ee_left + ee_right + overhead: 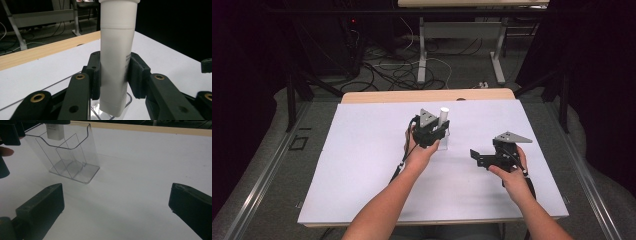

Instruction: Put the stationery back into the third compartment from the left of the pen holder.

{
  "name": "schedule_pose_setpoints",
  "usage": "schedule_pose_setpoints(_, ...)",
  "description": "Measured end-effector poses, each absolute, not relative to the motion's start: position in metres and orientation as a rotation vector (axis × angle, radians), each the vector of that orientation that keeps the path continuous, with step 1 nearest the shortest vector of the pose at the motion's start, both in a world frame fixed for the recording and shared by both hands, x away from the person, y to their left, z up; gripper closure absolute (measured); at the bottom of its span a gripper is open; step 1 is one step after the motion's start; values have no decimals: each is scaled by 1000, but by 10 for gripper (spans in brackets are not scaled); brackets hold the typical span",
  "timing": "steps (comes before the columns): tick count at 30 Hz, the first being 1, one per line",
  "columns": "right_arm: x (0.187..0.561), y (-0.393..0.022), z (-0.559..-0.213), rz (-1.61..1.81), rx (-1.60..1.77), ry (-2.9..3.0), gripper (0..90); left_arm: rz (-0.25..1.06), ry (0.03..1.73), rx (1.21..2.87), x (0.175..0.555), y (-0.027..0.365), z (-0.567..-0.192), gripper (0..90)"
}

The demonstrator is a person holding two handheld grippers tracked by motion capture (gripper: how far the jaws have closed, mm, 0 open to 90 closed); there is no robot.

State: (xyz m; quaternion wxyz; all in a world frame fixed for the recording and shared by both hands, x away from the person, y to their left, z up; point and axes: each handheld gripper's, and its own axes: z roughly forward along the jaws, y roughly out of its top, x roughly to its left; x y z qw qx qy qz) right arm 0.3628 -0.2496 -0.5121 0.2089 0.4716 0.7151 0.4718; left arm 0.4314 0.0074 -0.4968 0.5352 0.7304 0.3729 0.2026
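From above, your left hand (418,150) reaches forward over the white worktop (362,165), its left gripper (438,131) clamped on an upright white tube (443,116); your right hand (512,175) holds the right gripper (475,156) level, pointing toward the left one, well apart from the tube.

Along your left fingers (93,75), the pads press the tube (117,55) from both sides, its lower end dipping into a clear plastic holder (128,98) just beneath them. Small print runs down the tube, too blurred to read.

Along your right fingers (45,205), spread wide with nothing between them, the clear holder (75,157) stands ahead, the tube's end (55,132) entering its top.
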Motion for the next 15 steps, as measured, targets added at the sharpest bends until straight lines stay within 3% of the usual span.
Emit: schedule_pose_setpoints(15,363,-248,-515,1314,1310,2009,9,540,911,1739,435,-1,-512,667)
